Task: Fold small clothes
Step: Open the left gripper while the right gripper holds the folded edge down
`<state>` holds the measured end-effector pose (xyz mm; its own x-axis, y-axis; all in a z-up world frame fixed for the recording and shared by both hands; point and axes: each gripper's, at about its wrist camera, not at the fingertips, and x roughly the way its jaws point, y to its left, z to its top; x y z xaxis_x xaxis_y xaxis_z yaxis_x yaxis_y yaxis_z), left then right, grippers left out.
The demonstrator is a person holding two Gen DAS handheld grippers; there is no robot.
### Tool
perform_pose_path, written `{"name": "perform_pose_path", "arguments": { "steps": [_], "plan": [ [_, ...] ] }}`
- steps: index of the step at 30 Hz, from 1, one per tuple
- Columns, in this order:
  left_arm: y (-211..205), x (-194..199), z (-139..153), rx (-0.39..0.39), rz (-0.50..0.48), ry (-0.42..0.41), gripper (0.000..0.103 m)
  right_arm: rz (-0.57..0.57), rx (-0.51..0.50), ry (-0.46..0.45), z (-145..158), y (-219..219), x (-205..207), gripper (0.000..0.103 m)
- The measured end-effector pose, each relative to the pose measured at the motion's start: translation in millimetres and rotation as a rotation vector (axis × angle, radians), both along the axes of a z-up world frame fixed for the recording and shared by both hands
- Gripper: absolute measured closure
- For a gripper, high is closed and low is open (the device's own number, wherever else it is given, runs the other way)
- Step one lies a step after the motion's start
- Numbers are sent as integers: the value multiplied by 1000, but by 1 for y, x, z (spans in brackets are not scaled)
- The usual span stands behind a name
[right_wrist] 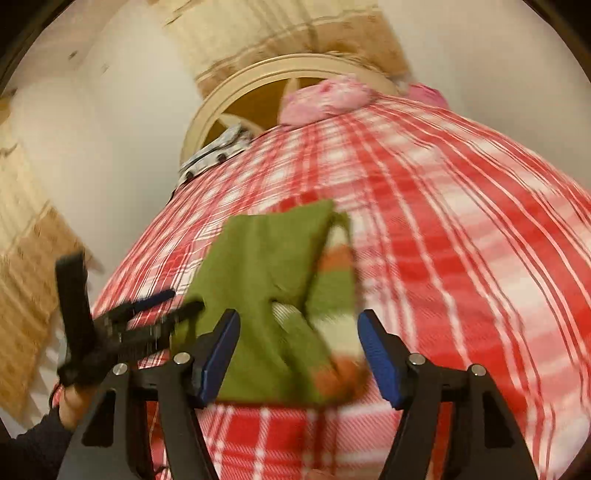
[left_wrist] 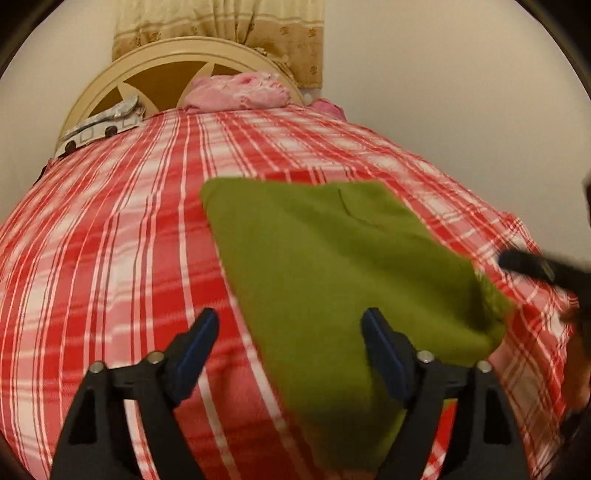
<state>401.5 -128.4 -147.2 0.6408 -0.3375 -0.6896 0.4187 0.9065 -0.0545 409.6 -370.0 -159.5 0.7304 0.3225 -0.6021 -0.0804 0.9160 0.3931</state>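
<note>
A small green garment (left_wrist: 332,258) lies folded on the red-and-white plaid bedcover (left_wrist: 110,240). In the left wrist view my left gripper (left_wrist: 290,328) hovers over its near left edge, jaws wide apart, pads clear of the cloth. The right wrist view shows the garment (right_wrist: 266,266) blurred, with a striped white, orange and green part (right_wrist: 336,258) along its right side. My right gripper (right_wrist: 298,321) is open around its near end without pressing it. The left gripper (right_wrist: 181,301) shows at the garment's left edge. One right finger (left_wrist: 517,260) enters from the right.
A pink bundle (left_wrist: 240,90) and a grey-white printed cloth (left_wrist: 103,125) lie by the cream headboard (left_wrist: 110,81). A beige curtain (left_wrist: 221,26) hangs behind. White walls flank the bed. A hand and dark sleeve (right_wrist: 70,406) hold the left gripper.
</note>
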Motion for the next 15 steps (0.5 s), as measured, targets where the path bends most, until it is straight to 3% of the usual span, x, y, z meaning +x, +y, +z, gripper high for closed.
{"name": "perform_pose_path", "arguments": {
  "steps": [4, 6, 9, 15],
  "plan": [
    [-8, -4, -11, 12, -14, 0, 15, 34, 45, 128, -20, 4, 57, 54],
    [-8, -6, -16, 24, -10, -3, 15, 45, 61, 181, -33, 5, 78, 79],
    [-7, -3, -22, 31, -11, 24, 5, 11, -65, 157, -29, 6, 86, 84],
    [-3, 2, -32, -7, -17, 95, 2, -34, -95, 192, -42, -4, 90, 86]
  ]
}}
